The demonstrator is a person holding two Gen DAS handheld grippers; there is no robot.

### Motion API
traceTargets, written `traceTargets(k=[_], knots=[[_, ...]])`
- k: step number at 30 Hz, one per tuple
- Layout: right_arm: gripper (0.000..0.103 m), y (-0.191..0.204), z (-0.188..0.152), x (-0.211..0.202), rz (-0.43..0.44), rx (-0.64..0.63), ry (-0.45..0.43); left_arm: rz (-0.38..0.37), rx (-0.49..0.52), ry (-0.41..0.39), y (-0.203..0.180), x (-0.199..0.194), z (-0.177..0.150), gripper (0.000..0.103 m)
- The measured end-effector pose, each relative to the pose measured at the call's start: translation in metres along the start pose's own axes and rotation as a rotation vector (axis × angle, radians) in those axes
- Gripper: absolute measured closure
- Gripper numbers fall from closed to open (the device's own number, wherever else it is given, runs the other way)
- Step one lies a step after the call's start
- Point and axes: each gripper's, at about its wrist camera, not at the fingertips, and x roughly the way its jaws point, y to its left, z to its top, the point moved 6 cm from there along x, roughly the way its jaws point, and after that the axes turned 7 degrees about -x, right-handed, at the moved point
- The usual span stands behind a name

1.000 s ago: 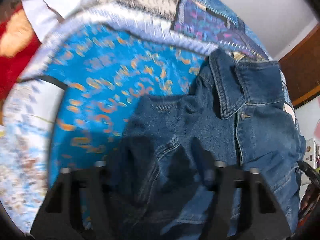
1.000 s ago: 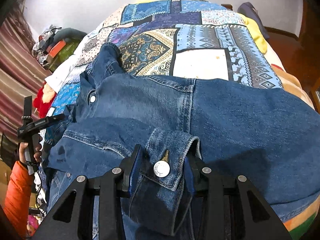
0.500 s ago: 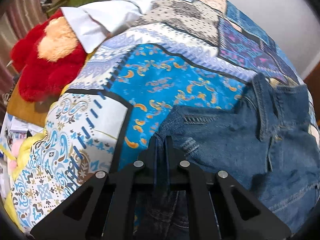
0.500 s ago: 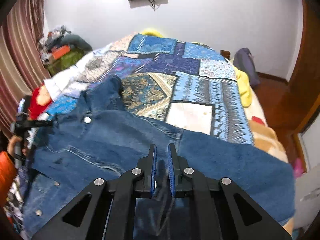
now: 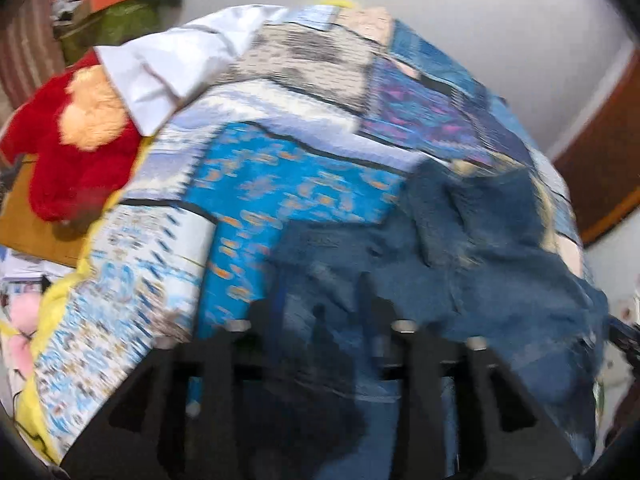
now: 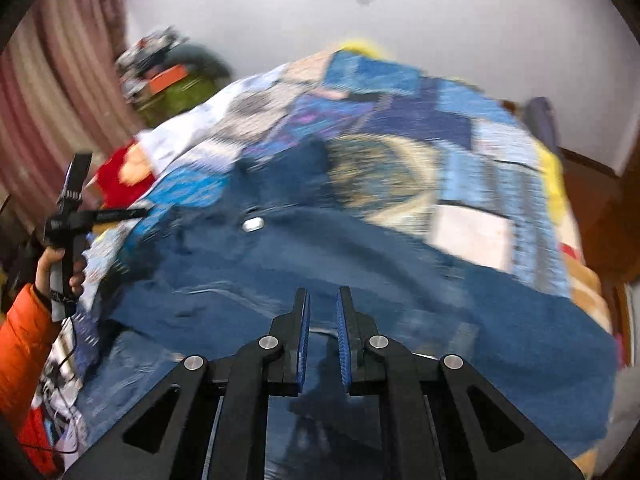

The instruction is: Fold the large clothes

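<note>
A bed fills this room, spread with a patchwork quilt (image 5: 280, 184) of blues and creams, against a pale wall.

From the left wrist camera, everything is smeared by motion. A red plush toy (image 5: 76, 148) lies at the bed's left edge with a white cloth (image 5: 168, 68) beside it. The denim jacket (image 5: 500, 248) lies across the near right part of the quilt, collar toward the far end. The left gripper (image 5: 320, 312) hangs over the jacket's near edge with its jaws spread; they have just been opening, and I see denim below the gap but cannot tell through the blur whether any is caught between the pads.

From the right wrist camera, the jacket (image 6: 360, 264) stretches wide across the bed, one metal button (image 6: 253, 224) showing near the collar. The right gripper (image 6: 322, 308) sits over the near hem, its jaws nearly together with only a thin slit; dark cloth shows in that slit, though I cannot tell whether it is pinched there. At the far left a hand (image 6: 54, 268) in an orange sleeve (image 6: 24, 336) holds the other tool up beside the bed.

I judge this a regrasp between folds: the jacket lies flat and unfolded. Next, each claw needs a firm bite on a matching edge or sleeve, then an even carry across the body.
</note>
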Motion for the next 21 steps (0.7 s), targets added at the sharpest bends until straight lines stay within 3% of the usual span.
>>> traceTargets(k=[5,8,10,13,17,21], knots=[[0.094,0.064,-0.006,0.060,0.062,-0.147,0.173,0.004,0.164,0.105,-0.032,0.029,-0.040,0.047],[0.094,0.079,-0.028,0.096,-0.018,-0.271,0.307,0.089,0.202,0.167,-0.024,0.058,-0.063,0.047],[0.094,0.079,-0.033,0.096,-0.025,-0.319,0.290,0.110,0.226,0.150,-0.016,0.065,-0.069,0.052],[0.094,0.057,-0.036,0.086,-0.119,-0.319,0.306,0.120,0.231,0.107,-0.009,0.060,-0.068,0.061],[0.094,0.027,-0.046,0.072,-0.094,-0.254,0.296,0.139,0.219,0.089,-0.002,0.059,-0.066,0.071],[0.094,0.006,-0.060,0.057,-0.169,-0.250,0.299,0.137,0.206,0.091,0.004,0.057,-0.067,0.073]])
